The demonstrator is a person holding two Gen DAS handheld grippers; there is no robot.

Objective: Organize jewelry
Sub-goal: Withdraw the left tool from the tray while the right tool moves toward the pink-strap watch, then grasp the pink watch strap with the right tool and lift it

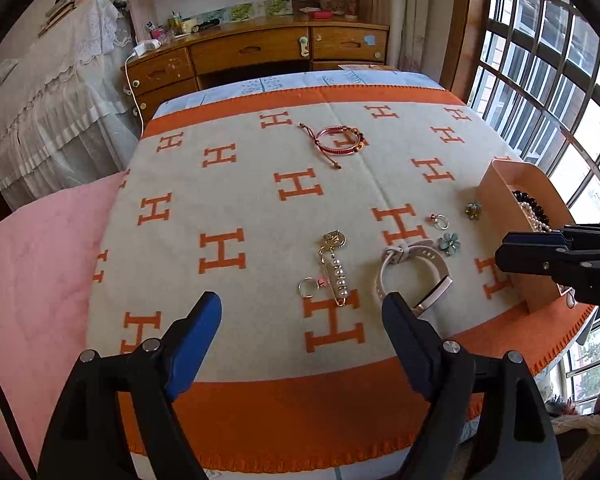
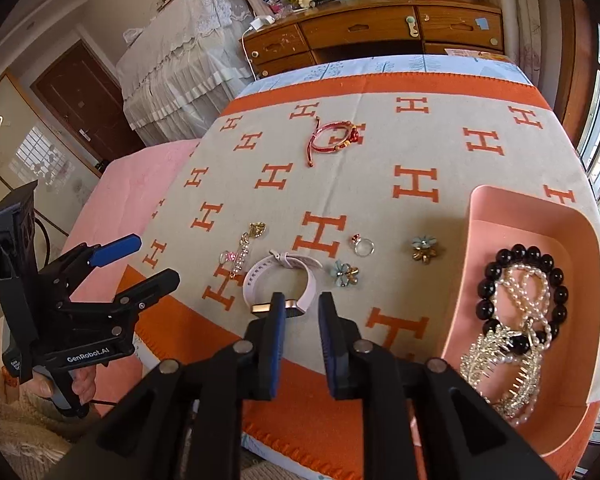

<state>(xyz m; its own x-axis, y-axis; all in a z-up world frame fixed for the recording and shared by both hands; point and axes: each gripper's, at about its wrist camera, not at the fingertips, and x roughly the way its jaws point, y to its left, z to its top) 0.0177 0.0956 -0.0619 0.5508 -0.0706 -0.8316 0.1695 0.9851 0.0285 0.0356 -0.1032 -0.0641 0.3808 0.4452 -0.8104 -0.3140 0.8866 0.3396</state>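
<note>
Orange-and-cream blanket [image 2: 380, 184] covers the table under my tongs. My right tongs [image 2: 302, 312] stand slightly apart, empty, just above the white watch [image 2: 278, 276]; my left tongs [image 1: 302, 312] gape wide, holding nothing. Beyond lie flower brooches [image 2: 344, 274], a ring [image 2: 363, 246], then the red bracelet [image 2: 334, 138]. Beads fill the pink tray [image 2: 536, 216] at right.

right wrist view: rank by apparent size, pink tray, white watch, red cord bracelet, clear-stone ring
1. Pink plastic tray
2. White-strapped watch
3. Red cord bracelet, though it lies farther away, so unsure against the watch
4. Clear-stone silver ring
</note>
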